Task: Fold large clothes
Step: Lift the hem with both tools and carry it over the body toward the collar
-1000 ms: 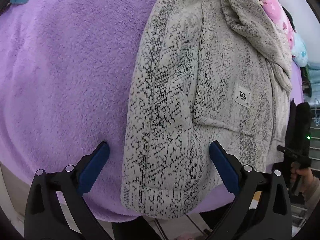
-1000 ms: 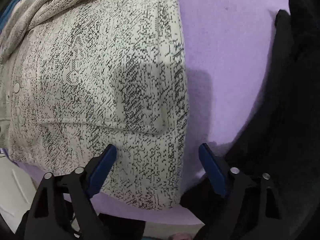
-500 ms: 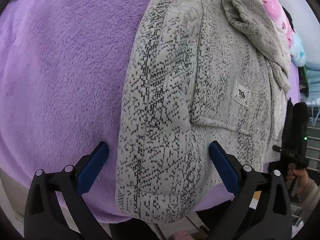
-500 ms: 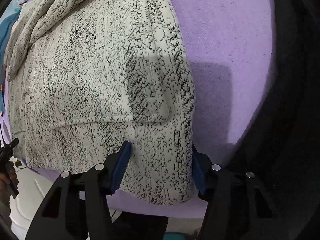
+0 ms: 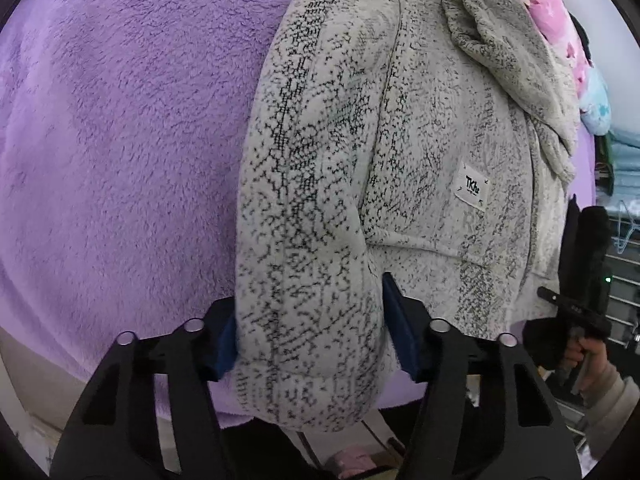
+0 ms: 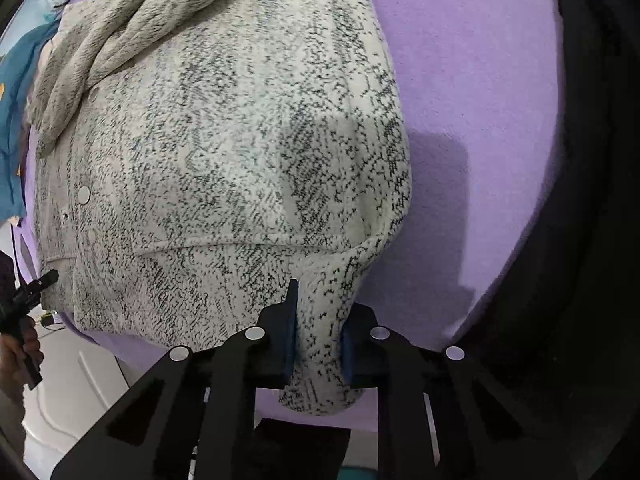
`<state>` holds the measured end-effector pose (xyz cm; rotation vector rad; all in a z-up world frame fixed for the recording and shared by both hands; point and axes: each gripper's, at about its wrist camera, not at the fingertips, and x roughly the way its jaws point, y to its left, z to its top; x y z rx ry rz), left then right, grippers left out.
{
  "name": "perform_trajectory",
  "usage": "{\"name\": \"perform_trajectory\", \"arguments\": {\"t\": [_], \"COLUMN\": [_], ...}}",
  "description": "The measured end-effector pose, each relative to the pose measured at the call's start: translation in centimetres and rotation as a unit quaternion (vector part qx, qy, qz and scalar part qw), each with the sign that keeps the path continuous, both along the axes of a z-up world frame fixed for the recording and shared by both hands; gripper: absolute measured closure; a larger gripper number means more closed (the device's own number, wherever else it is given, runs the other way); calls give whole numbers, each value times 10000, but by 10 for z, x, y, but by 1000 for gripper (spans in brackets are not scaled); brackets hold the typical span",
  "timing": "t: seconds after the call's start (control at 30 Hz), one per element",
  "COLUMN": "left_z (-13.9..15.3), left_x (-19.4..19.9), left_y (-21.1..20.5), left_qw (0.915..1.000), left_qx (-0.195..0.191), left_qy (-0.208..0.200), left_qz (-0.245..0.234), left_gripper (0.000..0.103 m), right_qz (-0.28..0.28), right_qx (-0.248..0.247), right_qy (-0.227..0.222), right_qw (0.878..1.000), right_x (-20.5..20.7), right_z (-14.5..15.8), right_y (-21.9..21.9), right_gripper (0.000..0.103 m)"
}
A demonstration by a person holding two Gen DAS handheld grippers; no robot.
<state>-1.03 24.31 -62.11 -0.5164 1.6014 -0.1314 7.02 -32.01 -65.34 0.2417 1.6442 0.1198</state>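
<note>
A cream fleece jacket with black flecks (image 5: 400, 152) lies on a purple plush blanket (image 5: 120, 140), hem toward me. It has a small white label (image 5: 471, 192) and a loose sleeve bunched at the top. My left gripper (image 5: 310, 336) is shut on the jacket's left hem corner, with a thick fold between its blue pads. In the right wrist view the jacket (image 6: 224, 160) fills the left and middle. My right gripper (image 6: 318, 340) is shut on the right hem corner, pinched tight.
A black garment (image 6: 580, 200) lies along the blanket's right side. Pink and light blue clothes (image 5: 560, 40) sit at the far right of the left view, blue fabric (image 6: 16, 92) at the far left of the right view. The blanket's front edge hangs just below both grippers.
Both grippers moved in over the hem corners and closed. The right one closed first and now pinches tighter. The left one was open half a second ago and now grips the fold.
</note>
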Motion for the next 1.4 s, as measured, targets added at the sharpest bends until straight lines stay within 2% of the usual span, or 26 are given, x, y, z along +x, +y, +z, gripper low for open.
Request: {"name": "perform_trajectory", "arguments": {"t": [0.23, 0.3, 0.53, 0.7, 0.83, 1.07, 1.23, 1.33, 1.4], "left_z": [23, 29, 41, 55, 78, 112, 125, 139, 149], "left_x": [0, 0, 3, 5, 13, 39, 47, 62, 74], "left_y": [2, -2, -7, 7, 16, 16, 21, 16, 12], "left_qw": [10000, 9999, 9994, 9956, 9886, 9813, 9803, 9772, 9781], "left_qx": [17, -85, -323, -864, -1350, -1699, -1774, -1972, -1964], "left_qy": [-17, -66, -62, -107, -306, -548, -474, -396, -370], "left_qz": [-86, -119, -114, 341, 600, 719, 724, 676, 590], "left_gripper": [59, 65, 71, 74, 75, 75, 76, 76, 76], "right_qz": [-107, -107, -121, -142, -247, -163, -43, 84, 116], "right_qx": [53, 63, 219, 399, 712, 1051, 1227, 1305, 1350], "right_qy": [-41, -64, -104, -402, -549, -799, -796, -907, -994], "right_qw": [9999, 9999, 9996, 9983, 9956, 9911, 9892, 9873, 9858], "right_x": [0, 0, -4, 3, 16, 36, 48, 61, 70], "right_z": [22, 28, 56, 89, 114, 149, 160, 174, 184], "right_y": [6, 7, -5, -12, -15, -24, -19, -18, -16], "right_gripper": [88, 88, 89, 90, 90, 90, 90, 90, 90]}}
